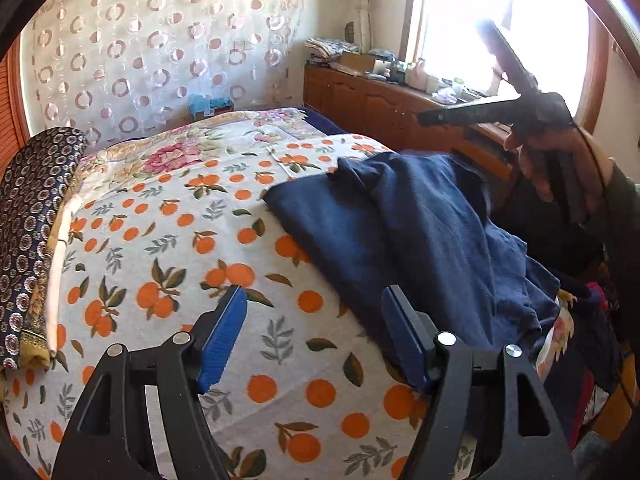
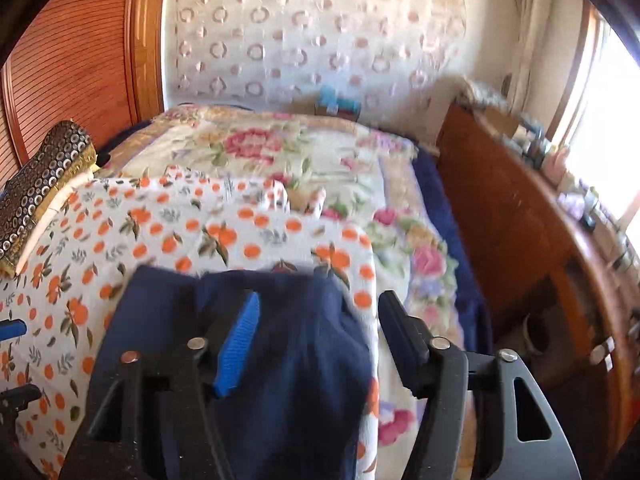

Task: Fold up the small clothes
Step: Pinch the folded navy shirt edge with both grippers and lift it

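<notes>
navy garment (image 1: 400, 232) lying rumpled on the orange-print sheet (image 1: 168, 240) near the right-hand edge of the bed, partly doubled over itself, one side drooping toward the clutter beside the bed. left tool (image 1: 314, 338) hovering above the sheet just beside the garment's near corner, jaws standing well apart, nothing between the blue pads. right tool (image 2: 318, 344) poised over the same garment, jaws likewise parted and gripping nothing — cloth visible below the gap, not pinched. in the left wrist view, right tool also seen raised at the far right, carried in a hand (image 1: 560, 168).

risks from here, as judgement only:
- fold coming undone — the upper layer looks loose and bunched, so any brush from a descending tool could drag it askew.
- catching two layers instead of one, since the edges overlap and the dark cloth hides the seams.
- pinching the sheet along with the garment where the corner lies flat on the print, pulling the bedding up with it.
- garment sliding off the bed edge if tugged toward the drooping side.
- blur in the right wrist view makes exact edges hard to read, so a misjudged grip point seems likely.
</notes>
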The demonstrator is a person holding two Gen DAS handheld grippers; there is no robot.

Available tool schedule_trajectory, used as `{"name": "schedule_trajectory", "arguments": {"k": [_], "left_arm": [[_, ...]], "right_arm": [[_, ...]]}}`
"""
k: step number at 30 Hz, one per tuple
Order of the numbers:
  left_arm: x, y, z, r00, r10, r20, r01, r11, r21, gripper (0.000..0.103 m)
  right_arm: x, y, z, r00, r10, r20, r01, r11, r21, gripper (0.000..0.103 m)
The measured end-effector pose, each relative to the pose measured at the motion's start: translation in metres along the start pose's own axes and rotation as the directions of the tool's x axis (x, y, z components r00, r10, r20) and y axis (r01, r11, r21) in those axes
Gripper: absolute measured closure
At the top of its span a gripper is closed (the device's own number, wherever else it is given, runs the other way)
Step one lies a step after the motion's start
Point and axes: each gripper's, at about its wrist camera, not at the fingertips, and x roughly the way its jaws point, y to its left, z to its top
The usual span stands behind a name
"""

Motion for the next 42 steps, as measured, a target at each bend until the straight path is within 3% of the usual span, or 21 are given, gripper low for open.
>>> {"name": "schedule_trajectory", "arguments": {"k": [5, 11, 16, 18, 19, 20, 25, 31, 33, 36, 39, 42], "left_arm": [[0.003, -0.014, -0.006, 1.000, -0.022, -0.020, 0.022, 1.000, 0.016, 0.032], [-0.001, -0.037, -0.017, 0.997, -0.066, -0.032, 0.067, 0.997, 0.042, 0.032], [-0.004, -0.046, -0.021, 0.995, -0.085, -0.041, 0.087, 0.996, 0.032, 0.032], [-0.005, -0.048, -0.023, 0.995, -0.089, -0.044, 0.090, 0.995, 0.033, 0.032], [-0.005, -0.049, -0.024, 0.995, -0.086, -0.046, 0.088, 0.995, 0.037, 0.032], [-0.006, -0.050, -0.024, 0.995, -0.082, -0.048, 0.084, 0.996, 0.039, 0.032], [-0.011, -0.048, -0.026, 0.996, -0.074, -0.041, 0.076, 0.997, 0.027, 0.032], [-0.021, -0.052, -0.029, 0.995, -0.095, -0.032, 0.096, 0.995, 0.019, 0.032], [-0.020, -0.055, -0.032, 0.993, -0.110, -0.043, 0.111, 0.994, 0.017, 0.032], [-0.010, -0.063, -0.038, 0.988, -0.131, -0.079, 0.133, 0.991, 0.019, 0.032], [-0.004, -0.071, -0.046, 0.985, -0.135, -0.106, 0.138, 0.990, 0.025, 0.032], [-0.002, -0.075, -0.052, 0.981, -0.150, -0.121, 0.153, 0.988, 0.017, 0.032]], "right_arm": [[0.003, -0.016, -0.031, 0.996, 0.089, -0.028, -0.088, 0.996, 0.013, 0.039], [-0.028, -0.047, -0.107, 0.976, 0.212, -0.058, -0.209, 0.977, 0.044, 0.039], [-0.029, -0.064, -0.151, 0.961, 0.256, -0.101, -0.245, 0.963, 0.110, 0.039], [-0.026, -0.062, -0.152, 0.960, 0.264, -0.089, -0.254, 0.961, 0.111, 0.061], [-0.029, -0.065, -0.149, 0.964, 0.257, -0.070, -0.249, 0.963, 0.105, 0.084], [-0.036, -0.065, -0.147, 0.971, 0.237, -0.040, -0.233, 0.968, 0.097, 0.095], [-0.093, -0.072, -0.143, 0.966, 0.244, 0.090, -0.251, 0.965, 0.078, 0.098], [-0.154, -0.088, -0.161, 0.978, 0.192, 0.084, -0.198, 0.978, 0.063, 0.098], [-0.150, -0.090, -0.180, 0.983, 0.178, 0.034, -0.180, 0.981, 0.070, 0.098], [-0.111, -0.088, -0.196, 0.978, 0.202, -0.054, -0.194, 0.973, 0.123, 0.098], [-0.084, -0.087, -0.197, 0.973, 0.220, -0.071, -0.206, 0.963, 0.171, 0.098], [-0.075, -0.086, -0.196, 0.976, 0.209, -0.061, -0.195, 0.964, 0.179, 0.090]]}}
